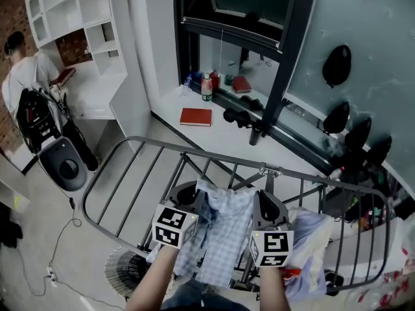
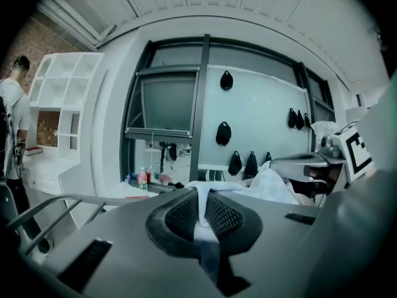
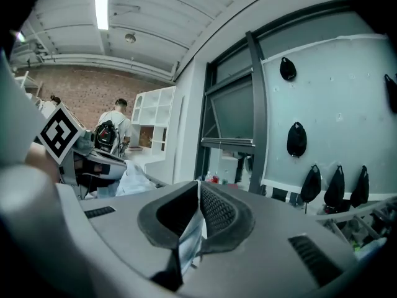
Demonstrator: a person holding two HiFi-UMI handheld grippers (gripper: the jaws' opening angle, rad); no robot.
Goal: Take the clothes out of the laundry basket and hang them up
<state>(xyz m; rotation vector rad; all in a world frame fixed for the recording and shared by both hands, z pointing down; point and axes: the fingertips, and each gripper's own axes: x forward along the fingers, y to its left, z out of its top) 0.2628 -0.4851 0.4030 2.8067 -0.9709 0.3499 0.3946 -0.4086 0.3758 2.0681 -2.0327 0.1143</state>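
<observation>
I've both clamped on the pale blue checked shirt (image 1: 224,235) — left gripper (image 2: 202,211), right gripper (image 3: 196,211). Grey metal-tube drying rack (image 1: 155,141) lies beneath.

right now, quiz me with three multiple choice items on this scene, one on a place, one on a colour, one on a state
1. Where does the red book lie? A on a bed; B on the white ledge by the window; C in a drawer.
2. What colour is the shirt? A light blue check; B solid red; C black.
3. How are the left gripper and right gripper? A both open; B only the left shut; C both shut on the shirt.
Key: B, it lies flat on the ledge; A, pale blue checks show in the head view; C, cloth is pinched between each pair of jaws.
</observation>
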